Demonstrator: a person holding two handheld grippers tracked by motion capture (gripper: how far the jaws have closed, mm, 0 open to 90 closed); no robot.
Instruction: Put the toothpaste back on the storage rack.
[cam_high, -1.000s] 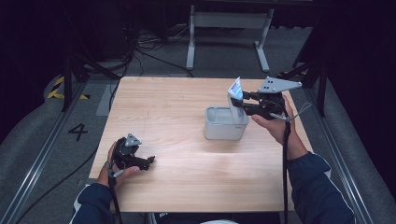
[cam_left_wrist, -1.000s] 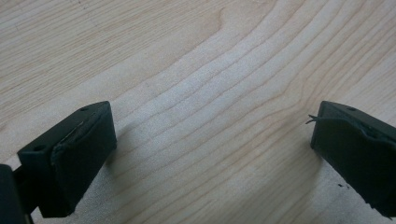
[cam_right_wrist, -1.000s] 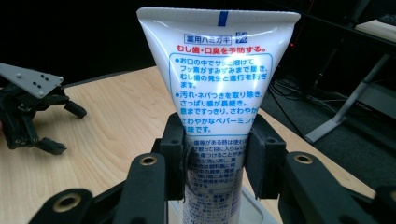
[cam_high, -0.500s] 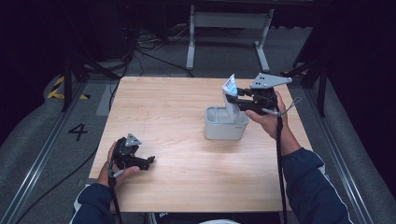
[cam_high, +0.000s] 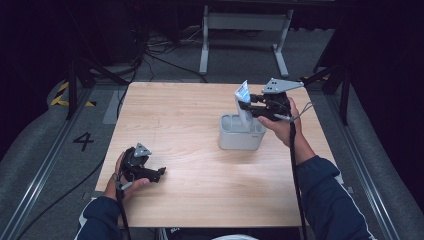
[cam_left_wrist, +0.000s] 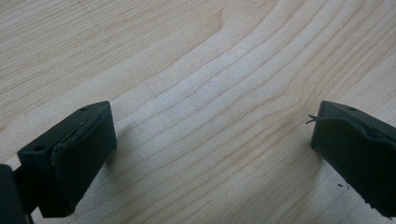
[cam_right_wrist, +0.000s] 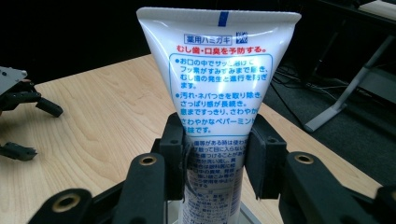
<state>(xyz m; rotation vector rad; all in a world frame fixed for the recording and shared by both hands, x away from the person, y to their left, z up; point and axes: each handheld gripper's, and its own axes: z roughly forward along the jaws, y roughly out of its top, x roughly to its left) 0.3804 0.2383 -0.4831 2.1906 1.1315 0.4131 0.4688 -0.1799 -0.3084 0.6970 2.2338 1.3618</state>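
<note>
A white toothpaste tube (cam_high: 243, 102) with blue and red print stands upright, crimped end up, its lower end down inside a white holder (cam_high: 241, 134) right of the table's middle. My right gripper (cam_high: 247, 106) is shut on the tube; in the right gripper view both black pads pinch the tube (cam_right_wrist: 215, 102) at mid height. My left gripper (cam_high: 156, 173) rests in a hand near the table's front left, jaws open. In the left gripper view its fingers (cam_left_wrist: 74, 154) stand wide apart over bare wood with nothing between them.
The wooden table (cam_high: 190, 120) has bare room at its middle, back and front. Dark floor with cables and a metal stand's feet (cam_high: 240, 45) lies behind it. A rail runs along each side of the table.
My right gripper has carried the tube leftward and down, from beside the holder's far right corner into the holder. The left gripper has stayed put.
</note>
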